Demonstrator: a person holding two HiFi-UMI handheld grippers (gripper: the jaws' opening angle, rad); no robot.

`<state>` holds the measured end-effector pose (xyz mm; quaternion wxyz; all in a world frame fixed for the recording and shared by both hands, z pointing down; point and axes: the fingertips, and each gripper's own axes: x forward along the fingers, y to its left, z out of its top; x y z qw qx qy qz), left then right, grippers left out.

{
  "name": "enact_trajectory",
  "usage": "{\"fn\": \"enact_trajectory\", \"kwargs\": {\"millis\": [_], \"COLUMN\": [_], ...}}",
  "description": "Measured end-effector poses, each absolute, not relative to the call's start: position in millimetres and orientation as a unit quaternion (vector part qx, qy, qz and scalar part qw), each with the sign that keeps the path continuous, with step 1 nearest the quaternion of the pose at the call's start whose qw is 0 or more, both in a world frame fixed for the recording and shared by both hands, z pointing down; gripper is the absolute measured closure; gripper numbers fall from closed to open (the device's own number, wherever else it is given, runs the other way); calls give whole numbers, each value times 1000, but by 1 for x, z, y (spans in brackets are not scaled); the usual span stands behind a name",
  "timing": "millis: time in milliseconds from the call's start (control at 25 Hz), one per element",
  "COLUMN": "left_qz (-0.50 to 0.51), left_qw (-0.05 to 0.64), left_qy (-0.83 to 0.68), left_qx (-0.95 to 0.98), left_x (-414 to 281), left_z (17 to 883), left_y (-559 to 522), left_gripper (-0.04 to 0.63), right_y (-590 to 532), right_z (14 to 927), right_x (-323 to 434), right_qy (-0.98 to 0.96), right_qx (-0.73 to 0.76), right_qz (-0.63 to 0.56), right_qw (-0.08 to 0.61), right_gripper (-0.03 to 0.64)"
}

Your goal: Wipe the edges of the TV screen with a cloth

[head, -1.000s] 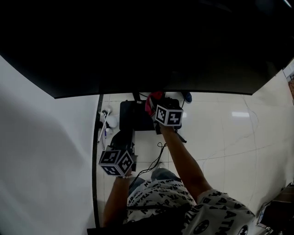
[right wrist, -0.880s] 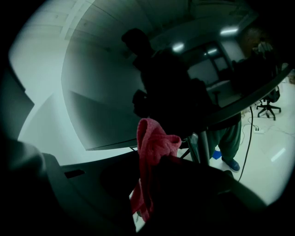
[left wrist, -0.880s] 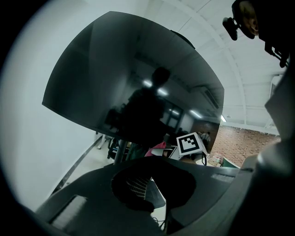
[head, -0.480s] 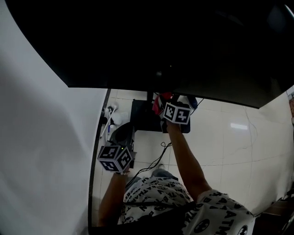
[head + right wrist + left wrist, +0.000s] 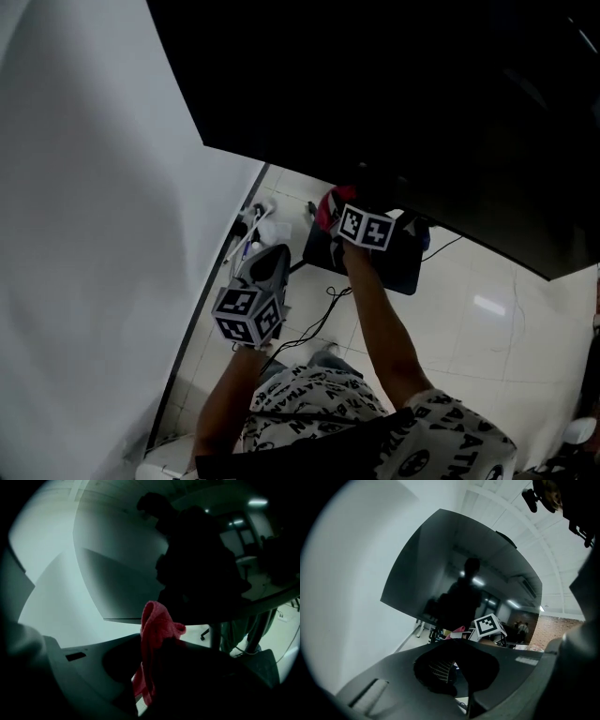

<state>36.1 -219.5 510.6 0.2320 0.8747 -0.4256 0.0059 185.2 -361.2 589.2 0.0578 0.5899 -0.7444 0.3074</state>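
The room has a plain white wall (image 5: 84, 234) on the left and a glossy white tiled floor (image 5: 487, 309) below, with a dark skirting strip (image 5: 202, 319) running where they meet. The large black flat TV screen (image 5: 394, 94) fills the top of the head view, and its dark glass mirrors the person's silhouette in both gripper views. Under it a black rectangular stand base (image 5: 403, 267) lies on the floor, thin black cables (image 5: 314, 328) trail from it towards the person, and a few small white items (image 5: 255, 223) sit by the skirting. The right claw (image 5: 337, 217) is raised to the screen's lower edge and is clamped on the red terry cloth (image 5: 152, 639), whose folded top sticks up past the claw tips, at or just under that edge. The left claw (image 5: 267, 264) hangs lower, near the wall and apart from the screen, its jaws together with nothing between them. The person's black-and-white patterned shirt (image 5: 319, 403) fills the bottom of the head view
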Motion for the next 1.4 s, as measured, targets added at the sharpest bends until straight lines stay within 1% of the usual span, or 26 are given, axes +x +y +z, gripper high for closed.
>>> {"fn": "enact_trajectory", "kwargs": {"millis": [440, 880, 1120, 1400], "left_qz": [-21, -39, -42, -47], "left_qw": [245, 282, 291, 301], "left_qy": [-488, -530, -541, -537], "left_qx": [837, 799, 788, 787], "left_x": [-86, -193, -232, -254], "left_z": [525, 552, 561, 565], "left_y": [-244, -242, -239, -238], "left_gripper": [606, 606, 606, 606], "right_y": [-436, -493, -515, -531], "right_z": [590, 573, 563, 572], "right_x": [53, -70, -109, -134], "right_qy": [-775, -795, -796, -784], "right_qx": [548, 522, 524, 533], "right_qz": [307, 305, 302, 318], "right_qw": [71, 40, 28, 19], "right_gripper": [537, 537, 537, 537]}}
